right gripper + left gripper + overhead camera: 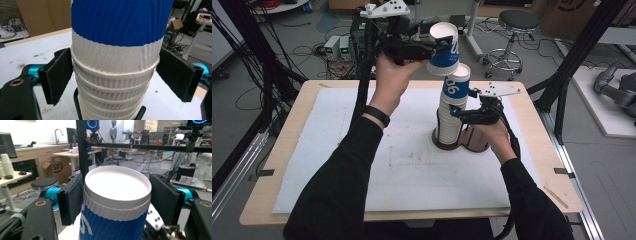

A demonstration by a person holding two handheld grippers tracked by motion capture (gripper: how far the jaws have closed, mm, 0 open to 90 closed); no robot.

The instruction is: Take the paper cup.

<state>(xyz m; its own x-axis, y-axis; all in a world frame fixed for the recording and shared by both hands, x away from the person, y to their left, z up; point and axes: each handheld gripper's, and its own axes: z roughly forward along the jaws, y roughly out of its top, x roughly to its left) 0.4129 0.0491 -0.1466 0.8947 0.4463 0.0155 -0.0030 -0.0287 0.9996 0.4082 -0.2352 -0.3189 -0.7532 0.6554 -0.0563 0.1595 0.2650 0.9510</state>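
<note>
Overhead, the left hand-held gripper (439, 46) holds one cup (444, 50) clamped, tilted above the stack (453, 107) on the tabletop (312, 100). Left gripper view: pads pinch below the rim; lift straight. Right gripper view: jaws grip the stack; hold firmly.

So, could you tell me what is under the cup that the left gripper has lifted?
Under the lifted cup stands a stack of upside-down cups, held by the right gripper, in a brown holder. The stack's lowest cups are hidden.
</note>
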